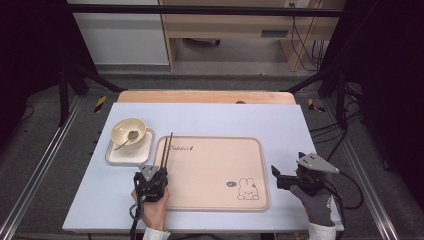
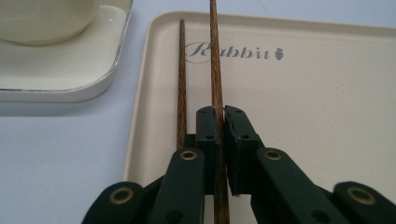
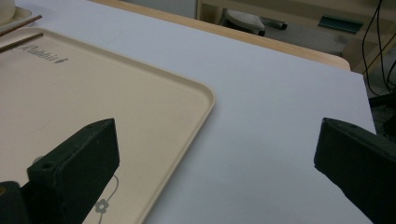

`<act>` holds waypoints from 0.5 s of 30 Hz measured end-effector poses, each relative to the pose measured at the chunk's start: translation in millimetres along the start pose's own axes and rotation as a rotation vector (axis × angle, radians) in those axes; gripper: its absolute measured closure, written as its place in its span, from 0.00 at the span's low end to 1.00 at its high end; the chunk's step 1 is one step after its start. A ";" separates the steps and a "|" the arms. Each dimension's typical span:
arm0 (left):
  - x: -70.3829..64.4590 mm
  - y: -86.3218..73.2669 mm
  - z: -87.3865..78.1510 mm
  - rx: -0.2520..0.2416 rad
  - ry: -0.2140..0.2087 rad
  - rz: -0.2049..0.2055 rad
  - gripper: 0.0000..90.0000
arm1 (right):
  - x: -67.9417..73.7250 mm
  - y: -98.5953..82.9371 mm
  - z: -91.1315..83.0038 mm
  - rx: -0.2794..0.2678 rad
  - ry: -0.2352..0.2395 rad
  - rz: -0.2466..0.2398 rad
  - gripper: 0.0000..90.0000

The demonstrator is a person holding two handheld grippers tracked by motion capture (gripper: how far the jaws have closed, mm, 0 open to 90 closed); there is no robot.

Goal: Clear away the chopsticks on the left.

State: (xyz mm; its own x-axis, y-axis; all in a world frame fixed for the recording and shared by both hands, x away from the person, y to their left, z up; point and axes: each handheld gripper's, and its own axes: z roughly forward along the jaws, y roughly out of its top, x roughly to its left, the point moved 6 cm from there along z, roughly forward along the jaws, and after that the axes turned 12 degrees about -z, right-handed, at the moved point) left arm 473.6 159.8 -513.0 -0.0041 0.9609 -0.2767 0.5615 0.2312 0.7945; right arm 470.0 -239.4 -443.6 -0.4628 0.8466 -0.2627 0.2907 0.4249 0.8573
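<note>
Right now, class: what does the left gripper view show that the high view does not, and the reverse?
Left gripper view alone: the left gripper's jaws pinch one chopstick; the second lies loose beside it. High view alone: the spoon in the bowl, the rabbit drawing, the open right gripper. Both: tray, white plate.

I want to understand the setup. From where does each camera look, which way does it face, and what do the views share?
High view: above the person's side, looking forward and down on the table; both hands show.
Left gripper view: on the left gripper, looking along jaws shut on one chopstick.
Right gripper view: on the right gripper, jaws wide apart, over the tray's edge.
Shared: the tray and chopsticks.
</note>
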 end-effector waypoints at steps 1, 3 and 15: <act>0.3 -0.5 0.5 0.003 0.002 0.002 0.94 | 0.3 0.1 0.0 0.000 0.001 0.003 0.00; 0.6 -1.7 2.2 0.009 0.007 0.005 0.94 | 0.3 0.1 0.1 0.000 0.001 0.001 0.00; 1.5 -4.1 6.0 0.055 0.042 0.015 0.94 | 0.3 0.0 -0.2 0.001 0.002 0.000 0.00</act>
State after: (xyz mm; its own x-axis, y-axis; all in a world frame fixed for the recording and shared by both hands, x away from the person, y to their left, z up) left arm 476.2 159.4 -520.0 -0.0290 0.9700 -0.2414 0.6063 0.2090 0.7673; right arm 469.6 -239.2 -443.6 -0.4645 0.8460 -0.2617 0.2914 0.4251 0.8569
